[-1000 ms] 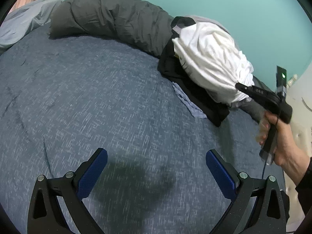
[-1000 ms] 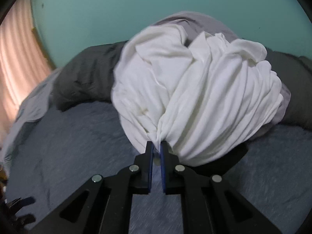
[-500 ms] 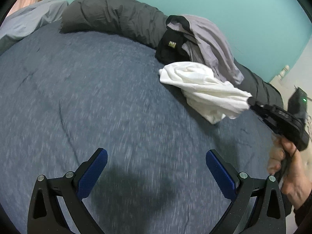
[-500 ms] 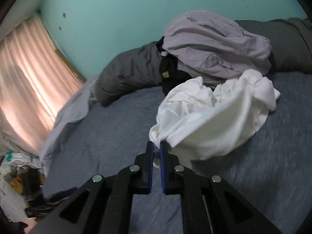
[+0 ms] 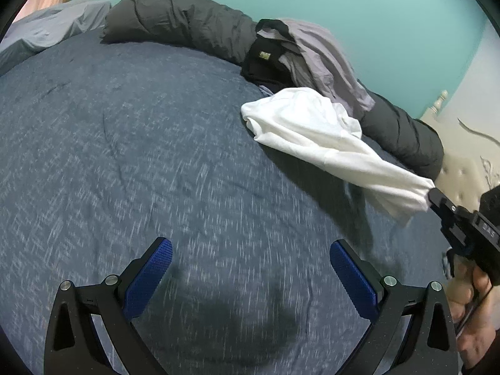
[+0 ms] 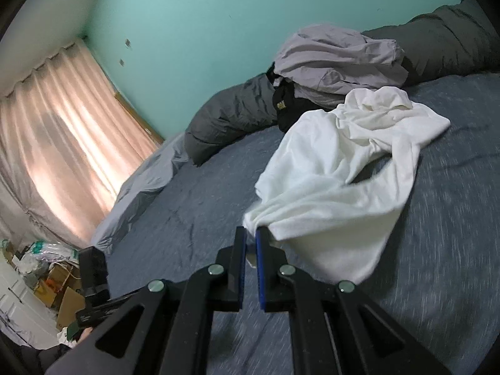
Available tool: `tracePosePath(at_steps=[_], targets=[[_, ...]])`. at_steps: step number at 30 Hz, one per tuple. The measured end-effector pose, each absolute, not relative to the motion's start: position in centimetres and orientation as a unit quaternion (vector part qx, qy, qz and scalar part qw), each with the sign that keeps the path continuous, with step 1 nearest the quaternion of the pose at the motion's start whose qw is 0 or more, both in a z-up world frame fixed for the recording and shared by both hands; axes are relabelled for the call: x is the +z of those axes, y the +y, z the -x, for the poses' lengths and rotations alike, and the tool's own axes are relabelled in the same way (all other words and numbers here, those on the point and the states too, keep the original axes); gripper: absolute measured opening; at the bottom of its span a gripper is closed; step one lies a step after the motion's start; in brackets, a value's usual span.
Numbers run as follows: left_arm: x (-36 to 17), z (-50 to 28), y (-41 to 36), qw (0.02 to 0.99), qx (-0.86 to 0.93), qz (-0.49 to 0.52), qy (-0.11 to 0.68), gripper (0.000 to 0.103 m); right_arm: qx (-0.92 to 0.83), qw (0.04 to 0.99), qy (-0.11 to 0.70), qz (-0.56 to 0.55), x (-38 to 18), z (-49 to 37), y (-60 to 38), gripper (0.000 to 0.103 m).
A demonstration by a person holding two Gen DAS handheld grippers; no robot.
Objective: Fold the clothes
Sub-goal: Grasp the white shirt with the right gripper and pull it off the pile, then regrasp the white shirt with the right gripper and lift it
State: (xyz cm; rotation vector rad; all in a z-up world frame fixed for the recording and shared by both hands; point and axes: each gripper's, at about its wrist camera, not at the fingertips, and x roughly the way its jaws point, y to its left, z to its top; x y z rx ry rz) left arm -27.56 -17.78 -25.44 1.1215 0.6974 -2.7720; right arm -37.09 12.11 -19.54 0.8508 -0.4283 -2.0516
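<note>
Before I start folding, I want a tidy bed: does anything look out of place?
Yes. The white shirt lies crumpled and stretched across the blue bedspread, one end pinched in the right gripper. Behind it, a lavender garment and a black one sit heaped, unfolded, against the grey bolster.

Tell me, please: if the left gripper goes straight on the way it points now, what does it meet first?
Most likely the bare blue bed cover. The left gripper is open, empty and tilted downward. The white garment lies off to the right of that line.
</note>
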Motion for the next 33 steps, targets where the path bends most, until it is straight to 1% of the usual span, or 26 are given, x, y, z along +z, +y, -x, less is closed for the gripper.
tracePosePath(at_steps=[5, 11, 14, 16, 21, 24, 25, 26, 27, 28, 30, 33], targets=[[-26.2, 24.3, -17.2, 0.036, -0.904, -0.357, 0.231, 0.103, -0.826, 0.424, -0.179, -0.325, -19.2, 32.6, 13.9, 0.001], [-25.7, 19.6, -16.8, 0.048, -0.904, -0.357, 0.231, 0.103, -0.843, 0.389, -0.166, -0.333, -18.8, 28.0, 15.4, 0.001], [-25.1, 17.3, -16.9, 0.055, -0.905, -0.355, 0.229, 0.103, -0.847, 0.377, -0.189, -0.324, -18.5, 26.2, 16.9, 0.0], [-24.9, 15.9, -17.0, 0.055, -0.905, -0.352, 0.234, 0.103, -0.853, 0.37, -0.187, -0.318, -18.0, 25.1, 17.6, 0.0], [-25.6, 15.1, -17.0, 0.055, -0.904, -0.362, 0.222, 0.103, -0.849, 0.343, -0.143, -0.375, -18.7, 25.5, 17.1, 0.001], [-26.4, 15.1, -17.2, 0.053, -0.904, -0.362, 0.222, 0.103, -0.843, 0.331, -0.149, -0.398, -19.8, 26.9, 16.8, 0.003], [-26.7, 15.1, -17.3, 0.052, -0.904, -0.362, 0.222, 0.103, -0.841, 0.325, -0.15, -0.405, -20.2, 27.4, 16.7, 0.006], [-27.1, 15.2, -17.4, 0.052, -0.902, -0.367, 0.222, 0.103, -0.84, 0.321, -0.15, -0.412, -20.6, 27.9, 16.5, 0.013], [-27.6, 15.3, -17.5, 0.053, -0.9, -0.372, 0.223, 0.103, -0.84, 0.317, -0.145, -0.415, -21.0, 28.3, 16.0, 0.034], [-28.0, 15.5, -17.7, 0.054, -0.897, -0.377, 0.225, 0.103, -0.841, 0.313, -0.14, -0.419, -21.3, 28.8, 15.6, 0.049], [-28.6, 15.8, -18.1, 0.058, -0.894, -0.383, 0.227, 0.103, -0.841, 0.31, -0.125, -0.425, -22.0, 29.9, 14.0, 0.052], [-28.7, 16.2, -18.7, 0.062, -0.892, -0.385, 0.227, 0.103, -0.846, 0.296, -0.103, -0.431, -23.1, 31.5, 11.8, 0.06]])
